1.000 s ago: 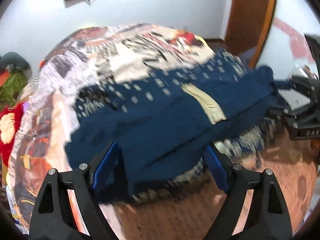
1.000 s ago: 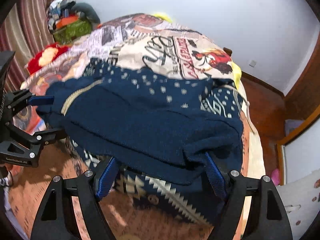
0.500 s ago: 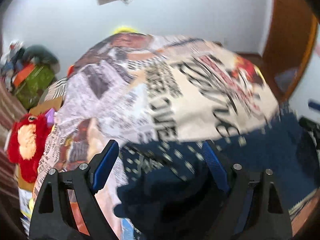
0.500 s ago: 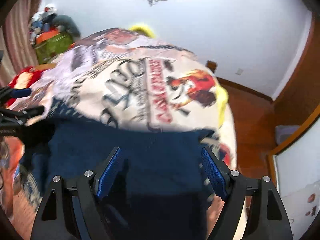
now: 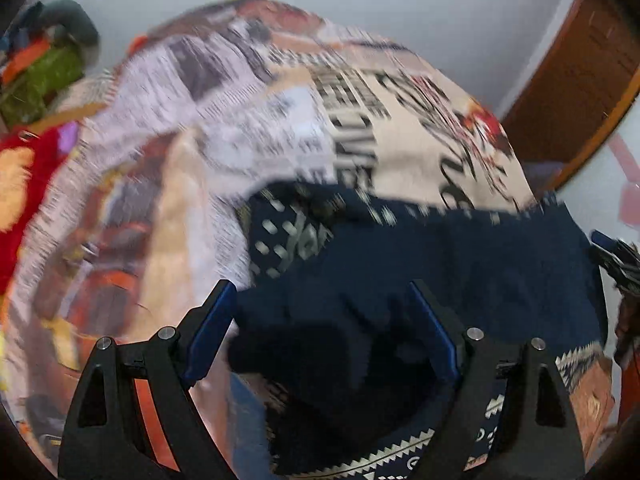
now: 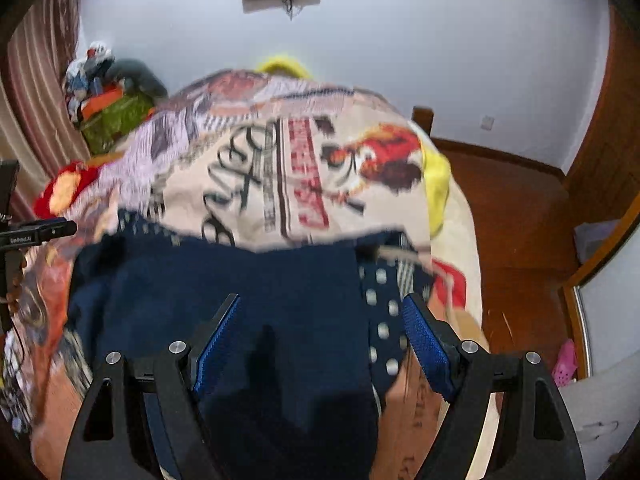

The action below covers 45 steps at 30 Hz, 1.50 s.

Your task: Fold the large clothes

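Note:
A large navy sweater [image 5: 440, 264] with white dots and a zigzag hem lies folded on the bed; it also shows in the right wrist view [image 6: 248, 280]. My left gripper [image 5: 320, 312] is open, its blue pads just above the sweater's left part. My right gripper [image 6: 320, 328] is open over the sweater's right part. The right gripper shows at the right edge of the left wrist view [image 5: 612, 252]. The left gripper shows at the left edge of the right wrist view [image 6: 36, 232]. Both views are blurred by motion.
The bed carries a newspaper-print cover [image 6: 280, 168] with a rooster picture. A red plush toy [image 5: 20, 184] and a pile of clothes [image 6: 108, 112] lie at the bed's left. A wooden door [image 5: 580, 72] and wooden floor [image 6: 512, 216] are to the right.
Both grippers have moved forward and low over the sweater. The sweater's upper layer now lies flatter. Both grippers stayed open.

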Tool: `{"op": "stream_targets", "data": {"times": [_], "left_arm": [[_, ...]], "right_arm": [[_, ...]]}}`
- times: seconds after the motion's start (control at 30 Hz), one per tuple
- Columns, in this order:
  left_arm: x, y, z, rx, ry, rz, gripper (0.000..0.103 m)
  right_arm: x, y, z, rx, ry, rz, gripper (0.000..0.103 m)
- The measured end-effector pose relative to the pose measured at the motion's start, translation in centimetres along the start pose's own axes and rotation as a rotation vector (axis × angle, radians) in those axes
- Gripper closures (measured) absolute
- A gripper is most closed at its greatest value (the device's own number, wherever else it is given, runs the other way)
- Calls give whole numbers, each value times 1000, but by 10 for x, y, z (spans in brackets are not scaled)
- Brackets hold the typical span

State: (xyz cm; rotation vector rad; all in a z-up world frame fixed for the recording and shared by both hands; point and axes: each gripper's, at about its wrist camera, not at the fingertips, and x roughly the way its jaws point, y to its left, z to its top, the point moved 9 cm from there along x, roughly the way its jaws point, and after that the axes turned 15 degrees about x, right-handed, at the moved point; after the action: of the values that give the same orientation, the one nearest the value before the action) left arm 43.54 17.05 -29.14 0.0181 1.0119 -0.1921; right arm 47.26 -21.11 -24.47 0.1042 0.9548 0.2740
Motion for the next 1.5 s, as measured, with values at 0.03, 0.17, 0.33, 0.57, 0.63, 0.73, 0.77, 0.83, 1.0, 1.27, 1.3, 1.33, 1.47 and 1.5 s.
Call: {"op": "stream_targets", "data": {"times": [0.03, 0.17, 0.33, 0.57, 0.63, 0.73, 0.77, 0.83, 1.0, 1.27, 1.3, 1.33, 1.47, 1.5], "left_arm": [[7, -4, -3, -3, 10, -19, 17], [30, -11, -4, -45, 38, -78, 23], [45, -15, 3, -59, 43, -98, 44], [48, -6, 2, -43, 56, -29, 90], [36, -5, 5, -36, 19, 0, 91], [12, -4, 10, -22, -44, 37, 92], [3, -3, 12, -9, -64, 56, 93], [-15, -6, 18, 28, -113, 80, 93], [-53, -15, 39, 132, -242, 159, 93], [-16, 2, 58, 72, -196, 209, 93], [-3, 7, 55, 50, -164, 201, 93], [12, 11, 50, 24, -127, 187, 93], [46, 15, 31, 17, -37, 187, 91], [50, 14, 27, 34, -21, 192, 90]], "right_arm": [[4, -3, -3, 11, 9, 4, 32], [16, -13, 0, 93, 29, 36, 53], [33, -6, 17, 176, 59, 123, 62], [56, 11, 17, 114, 85, 94, 69], [55, 12, 16, 106, 69, 87, 75], [47, 12, 16, 95, 36, 83, 88], [43, 12, 17, 88, 21, 82, 91], [32, 15, 19, 67, -21, 79, 95], [-1, 20, 29, 26, -129, 68, 96], [-3, 8, 54, 62, -164, 25, 96], [5, 5, 54, 72, -146, 18, 96], [17, 1, 51, 84, -116, 6, 96], [50, -8, 37, 89, -34, -36, 96], [52, -9, 35, 89, -26, -36, 96]]}}
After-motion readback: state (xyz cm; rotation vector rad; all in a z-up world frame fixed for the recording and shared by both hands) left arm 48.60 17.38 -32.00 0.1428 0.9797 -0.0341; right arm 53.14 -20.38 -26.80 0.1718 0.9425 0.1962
